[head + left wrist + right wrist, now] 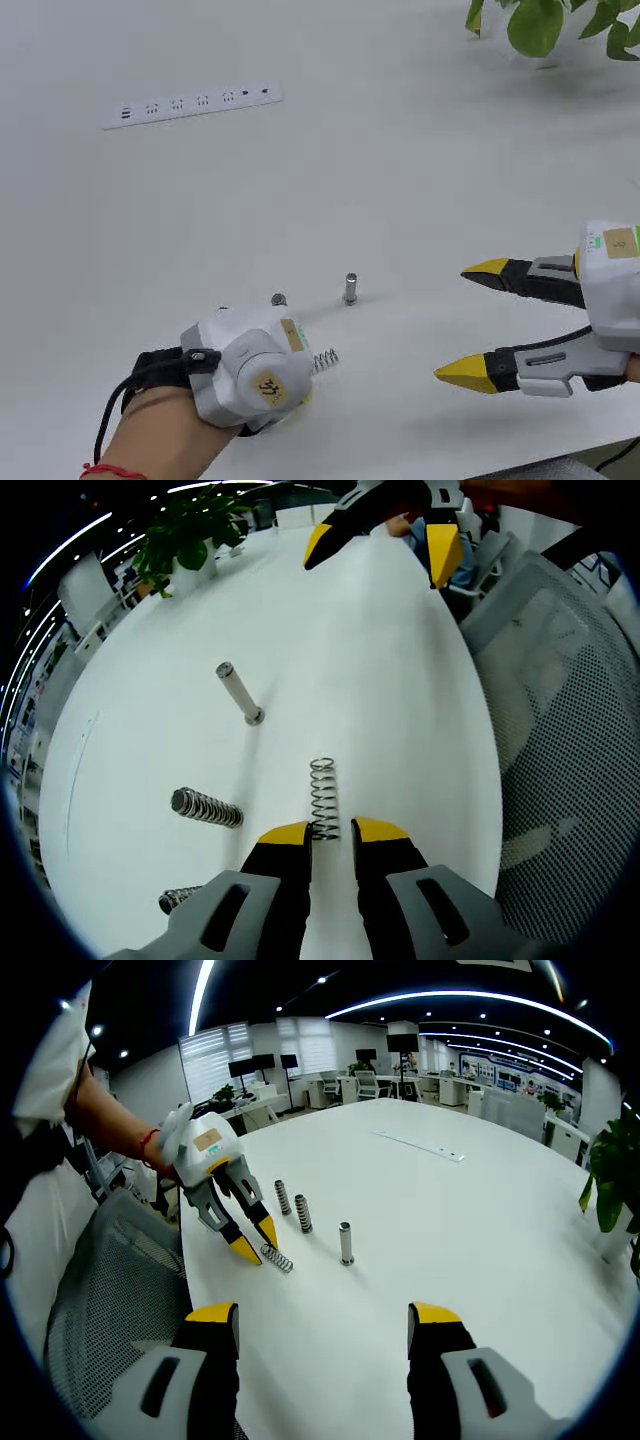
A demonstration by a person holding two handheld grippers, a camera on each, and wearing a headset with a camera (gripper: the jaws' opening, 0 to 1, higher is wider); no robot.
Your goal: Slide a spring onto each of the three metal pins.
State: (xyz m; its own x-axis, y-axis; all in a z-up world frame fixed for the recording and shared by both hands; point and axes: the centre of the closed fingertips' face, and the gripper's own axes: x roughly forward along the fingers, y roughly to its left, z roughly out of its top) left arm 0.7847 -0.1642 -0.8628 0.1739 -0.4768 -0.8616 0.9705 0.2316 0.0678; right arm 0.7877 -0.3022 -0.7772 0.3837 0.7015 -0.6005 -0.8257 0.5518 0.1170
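Left gripper view: loose spring (322, 798) flat on the white tabletop (400, 680), near end tucked into the narrow gap between the left gripper (332, 832) fingers (285, 836). Can't tell if actually pinched, tbh. Just beyond it, bare pin (238, 692) standing upright. Off to the side, two sprung pins (205, 807). Right gripper (322, 1312) hovering well apart over the tabletop, fingers spread wide, holding nothing.

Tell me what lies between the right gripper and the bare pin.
Bare table runs from right gripper to pin in the right gripper view; the loose spring lies aside, at the left gripper.
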